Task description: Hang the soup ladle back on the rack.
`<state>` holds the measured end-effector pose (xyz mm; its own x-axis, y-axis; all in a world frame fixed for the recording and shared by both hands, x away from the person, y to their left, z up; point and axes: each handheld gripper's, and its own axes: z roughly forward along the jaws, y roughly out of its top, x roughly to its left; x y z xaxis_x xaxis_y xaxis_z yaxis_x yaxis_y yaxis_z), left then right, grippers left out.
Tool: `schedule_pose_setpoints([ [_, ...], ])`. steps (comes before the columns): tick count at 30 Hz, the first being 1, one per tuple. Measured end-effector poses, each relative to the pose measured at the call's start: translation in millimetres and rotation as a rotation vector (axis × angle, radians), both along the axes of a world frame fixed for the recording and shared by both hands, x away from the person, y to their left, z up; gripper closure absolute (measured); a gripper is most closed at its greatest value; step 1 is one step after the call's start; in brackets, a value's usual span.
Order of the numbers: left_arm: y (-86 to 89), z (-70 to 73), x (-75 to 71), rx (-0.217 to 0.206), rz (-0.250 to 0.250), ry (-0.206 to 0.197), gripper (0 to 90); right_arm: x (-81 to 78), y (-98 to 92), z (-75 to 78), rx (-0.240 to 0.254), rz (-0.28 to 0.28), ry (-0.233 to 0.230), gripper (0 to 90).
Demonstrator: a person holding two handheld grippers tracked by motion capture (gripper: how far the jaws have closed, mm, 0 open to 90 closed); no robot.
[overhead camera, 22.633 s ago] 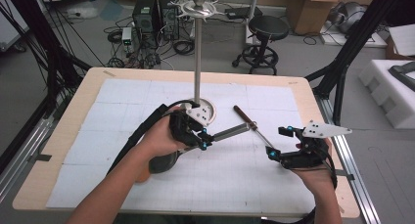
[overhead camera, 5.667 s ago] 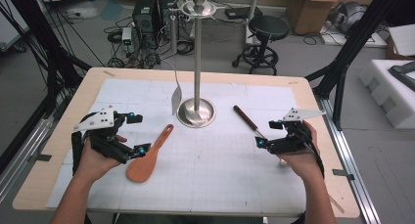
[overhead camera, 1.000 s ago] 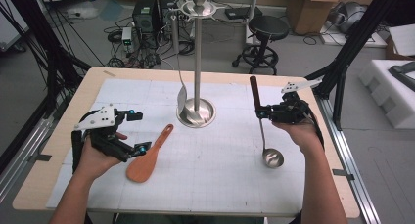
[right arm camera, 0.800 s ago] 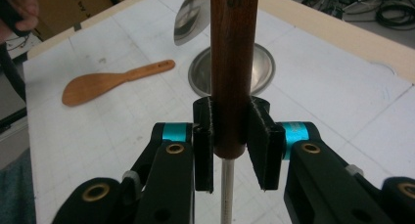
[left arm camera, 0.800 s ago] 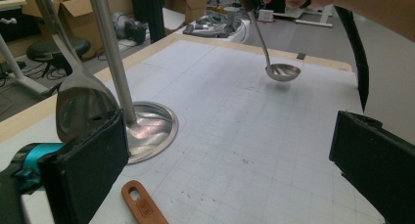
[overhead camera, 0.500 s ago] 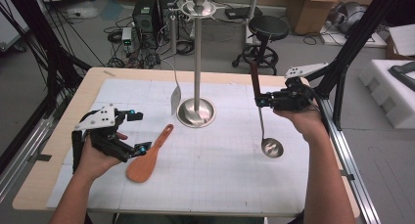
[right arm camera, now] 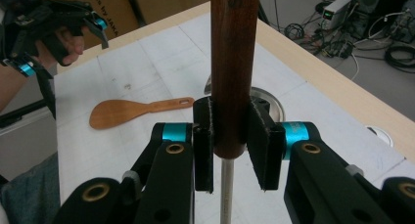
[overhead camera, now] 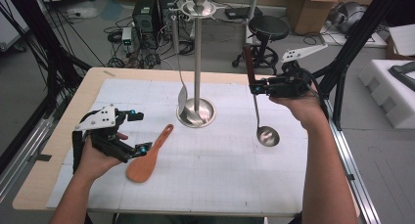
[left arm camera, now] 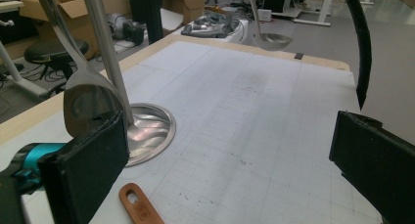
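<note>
1. Over the right half of the table (overhead camera: 230, 185) in the high view: right gripper (overhead camera: 255, 89) is clamped on the dark wooden handle of the ladle (overhead camera: 267, 135). Ladle hangs roughly upright, handle end up, steel bowl at the bottom and clear of the mat. Utensil stand (overhead camera: 196, 62) sits mid-table, round base on the mat, with a steel spatula (overhead camera: 182, 100) hanging off its top ring, blade just beside the pole. Left gripper (overhead camera: 139, 132) rests at the table's left, jaws spread, nothing between them. Wooden rice paddle (overhead camera: 147, 158) lies flat on the mat just beside the left gripper's lower jaw tip; can't tell if they touch.

2. Left gripper view: both black jaws stand wide apart, released, only bare mat between. Rice paddle handle end (left arm camera: 139, 210) with its hang hole pokes in at the bottom. Stand pole and base (left arm camera: 147, 131) at left, spatula blade (left arm camera: 88, 101) hanging in front of it. Ladle bowl (left arm camera: 273, 39) hangs in the air at the far edge.

3. Right gripper view: the pads (right arm camera: 204, 136) squeeze the ladle's wooden handle (right arm camera: 234, 62) from both sides, low on the handle where the steel shaft begins. Rice paddle (right arm camera: 132, 109) lies on the mat beyond. Left gripper (right arm camera: 73, 18) and hand at upper left, well apart from the ladle.
</note>
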<state>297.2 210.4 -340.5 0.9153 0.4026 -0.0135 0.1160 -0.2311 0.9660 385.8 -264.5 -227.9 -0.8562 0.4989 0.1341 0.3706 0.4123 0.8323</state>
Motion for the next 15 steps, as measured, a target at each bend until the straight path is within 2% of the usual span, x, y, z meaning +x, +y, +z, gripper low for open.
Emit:
schedule_pose_setpoints([
  [15, -0.3, 0.5, -0.9, 0.008, -0.005, -0.004, 1.8, 11.1, 25.5, 38.4, 0.009, 0.026, -0.043, 74.4],
])
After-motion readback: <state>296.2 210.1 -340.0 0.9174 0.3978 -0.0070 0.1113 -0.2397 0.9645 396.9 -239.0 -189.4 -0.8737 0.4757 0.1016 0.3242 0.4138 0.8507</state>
